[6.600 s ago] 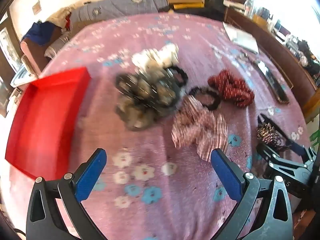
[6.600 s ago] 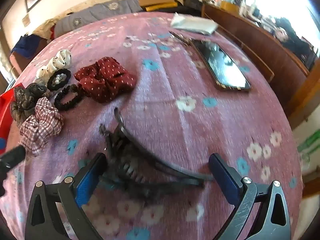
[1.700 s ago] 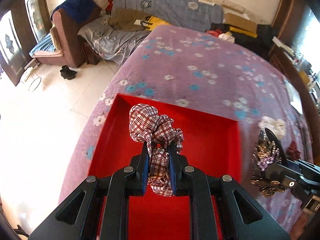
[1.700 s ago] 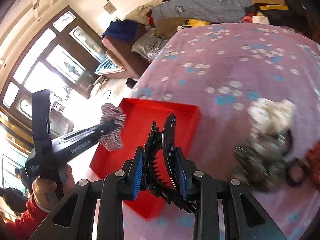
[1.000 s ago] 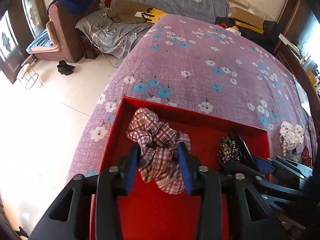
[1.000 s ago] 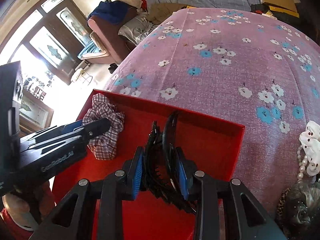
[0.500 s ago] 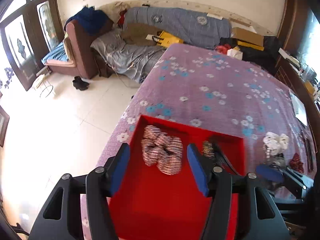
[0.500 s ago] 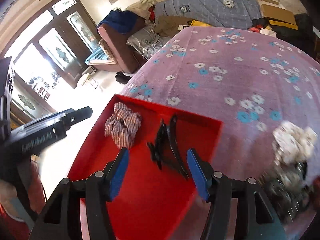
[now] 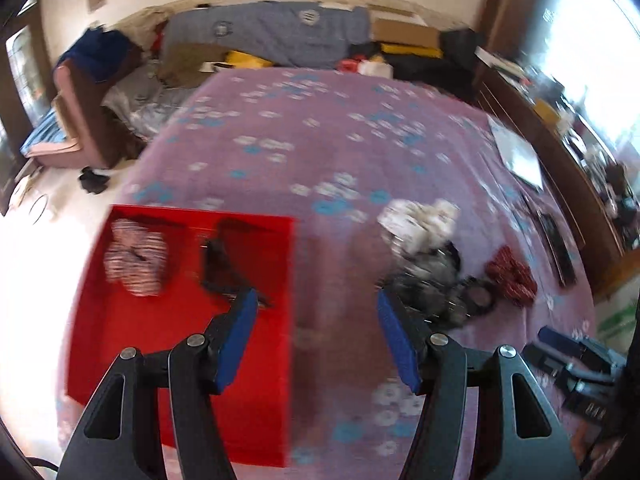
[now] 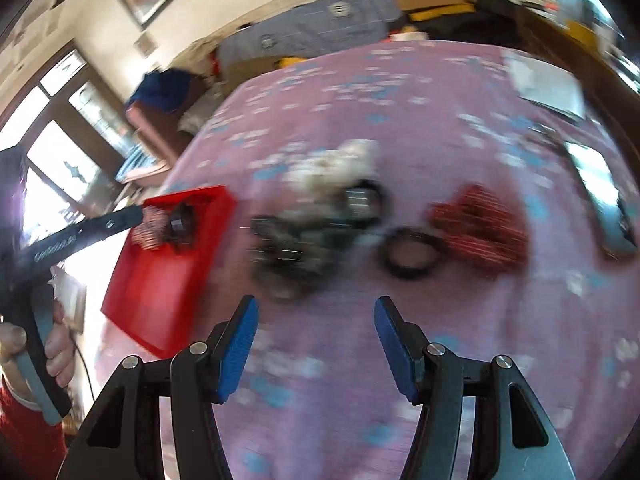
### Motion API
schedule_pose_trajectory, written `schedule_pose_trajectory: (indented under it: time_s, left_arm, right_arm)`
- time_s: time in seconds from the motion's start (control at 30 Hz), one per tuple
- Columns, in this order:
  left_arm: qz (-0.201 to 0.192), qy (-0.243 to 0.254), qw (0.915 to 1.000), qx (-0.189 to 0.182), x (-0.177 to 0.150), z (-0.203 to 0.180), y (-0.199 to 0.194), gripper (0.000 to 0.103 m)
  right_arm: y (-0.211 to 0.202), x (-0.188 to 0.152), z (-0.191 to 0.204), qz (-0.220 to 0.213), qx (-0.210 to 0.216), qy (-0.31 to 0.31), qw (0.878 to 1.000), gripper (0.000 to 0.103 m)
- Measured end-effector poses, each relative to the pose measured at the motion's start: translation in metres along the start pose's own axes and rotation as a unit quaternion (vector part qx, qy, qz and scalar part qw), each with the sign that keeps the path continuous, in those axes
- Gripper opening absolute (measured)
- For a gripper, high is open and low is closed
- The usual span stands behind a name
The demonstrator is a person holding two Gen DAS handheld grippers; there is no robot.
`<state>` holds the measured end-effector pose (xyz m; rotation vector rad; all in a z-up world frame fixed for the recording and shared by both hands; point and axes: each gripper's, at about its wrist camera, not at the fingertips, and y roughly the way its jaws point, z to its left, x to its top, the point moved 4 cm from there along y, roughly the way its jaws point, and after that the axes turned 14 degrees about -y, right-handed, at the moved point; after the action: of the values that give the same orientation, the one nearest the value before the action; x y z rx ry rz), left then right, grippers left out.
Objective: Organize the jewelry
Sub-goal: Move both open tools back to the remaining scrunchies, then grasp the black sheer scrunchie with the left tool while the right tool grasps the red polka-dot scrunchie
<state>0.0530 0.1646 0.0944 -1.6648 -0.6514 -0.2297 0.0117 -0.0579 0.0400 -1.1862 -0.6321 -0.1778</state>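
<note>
hair accessories are split between two places: the plaid scrunchie (image 9: 136, 262) and the black claw clip (image 9: 224, 268) already lie side by side in the red tray (image 9: 168, 352) at the near left edge of the bed (image 9: 320, 140), so two pieces look sorted. left on the flowered bedspread, well apart from the tray, are a white pearl piece (image 9: 420, 220), a dark sequinned heap (image 9: 428, 280) touching it, a black hair tie (image 10: 408, 254) and a red dotted scrunchie (image 9: 510, 276); blur hides finer detail. left gripper (image 9: 314, 322) and right gripper (image 10: 316, 326) both have their fingers spread wide with nothing between them. by my reading, roughly a third is done and the pile is next.
</note>
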Motion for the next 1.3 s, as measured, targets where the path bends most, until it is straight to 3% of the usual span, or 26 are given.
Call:
schedule_pose_trajectory:
  time_s: [0.2,0.4,0.63,0.83,0.87,0.93,1.0,1.1,1.3]
  left_arm:
    - [0.043,0.009,0.9988,-0.021,-0.016,-0.032,0.04,0.061]
    - [0.076,-0.005,0.9965,-0.035,-0.027,-0.046,0.072,0.061]
    - [0.087,-0.015,0.9957,-0.03,-0.034,-0.056,0.092,0.061]
    - [0.092,-0.013,0.9955,-0.019,-0.044,-0.064,0.099,0.06]
    - [0.092,-0.013,0.9955,-0.018,-0.045,-0.065,0.1,0.047]
    - [0.102,-0.014,0.9945,-0.019,-0.048,-0.066,0.101,0.017]
    - [0.101,-0.013,0.9948,-0.011,-0.049,-0.069,0.099,0.015]
    - [0.085,-0.002,0.9964,-0.009,-0.05,-0.076,0.086,0.013]
    - [0.054,0.011,0.9983,-0.015,-0.048,-0.09,0.052,0.013]
  right_arm:
    - [-0.011,-0.009,-0.062,-0.006,-0.039,0.03,0.999,0.064]
    - [0.003,0.004,-0.1,-0.009,-0.047,0.044,0.998,0.064]
    - [0.036,0.027,-0.113,0.004,-0.048,0.026,0.999,0.064]
    - [0.057,0.027,-0.116,0.022,-0.044,0.012,0.999,0.064]
    - [0.059,0.026,-0.116,0.025,-0.044,0.01,0.999,0.063]
    - [0.062,0.025,-0.115,0.03,-0.043,0.007,0.999,0.047]
    - [0.064,0.024,-0.116,0.035,-0.045,0.004,0.998,0.028]
    - [0.062,0.022,-0.117,0.034,-0.044,0.006,0.998,0.016]
    - [0.053,0.02,-0.116,0.029,-0.045,0.009,0.998,0.01]
